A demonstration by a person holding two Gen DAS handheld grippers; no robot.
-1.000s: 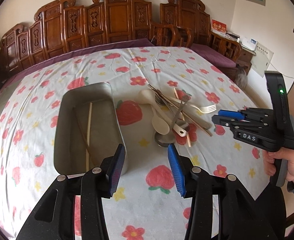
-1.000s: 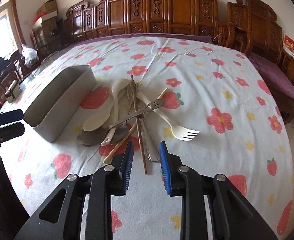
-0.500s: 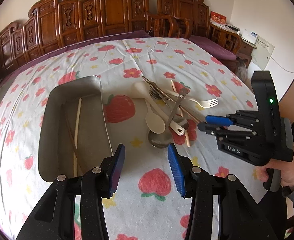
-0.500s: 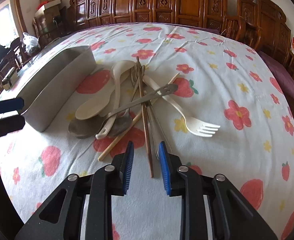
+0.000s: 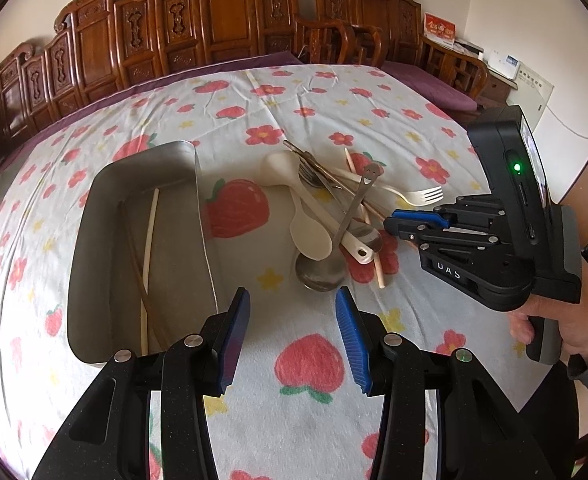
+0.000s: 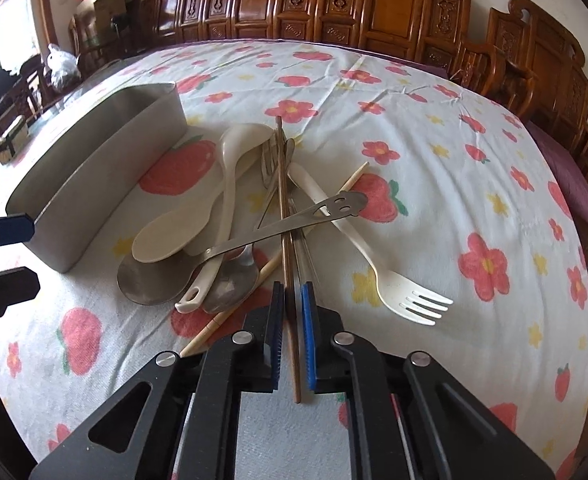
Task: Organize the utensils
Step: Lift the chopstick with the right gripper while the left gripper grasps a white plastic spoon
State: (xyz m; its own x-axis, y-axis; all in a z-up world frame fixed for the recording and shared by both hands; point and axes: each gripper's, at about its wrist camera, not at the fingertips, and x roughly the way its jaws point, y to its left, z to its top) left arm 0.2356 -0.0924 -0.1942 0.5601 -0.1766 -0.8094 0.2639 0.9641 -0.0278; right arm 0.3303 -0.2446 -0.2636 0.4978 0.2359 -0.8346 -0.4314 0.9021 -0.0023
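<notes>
A heap of utensils (image 5: 334, 216) lies on the flowered cloth: cream spoons (image 6: 182, 228), a cream fork (image 6: 374, 256), a steel spoon with a smiley handle (image 6: 278, 228), a steel fork and a pale chopstick (image 6: 230, 312). My right gripper (image 6: 293, 292) is down at the near end of the heap, its jaws closing tight on a dark brown chopstick (image 6: 284, 200), which still rests on the cloth. The right gripper (image 5: 390, 224) is held by a hand. My left gripper (image 5: 293, 300) hovers open and empty beside the steel tray (image 5: 94, 240). The tray holds a pale chopstick (image 5: 150, 240) and a dark one.
The tray (image 6: 106, 168) stands left of the heap, its long wall facing it. Carved wooden chairs (image 5: 222, 20) ring the far side of the table. The table's right edge drops off near a purple cushioned bench (image 5: 434, 88).
My right gripper came down and forward onto the heap, and its jaws narrowed around the brown chopstick. My left gripper drifted slightly lower; its opening is unchanged.
</notes>
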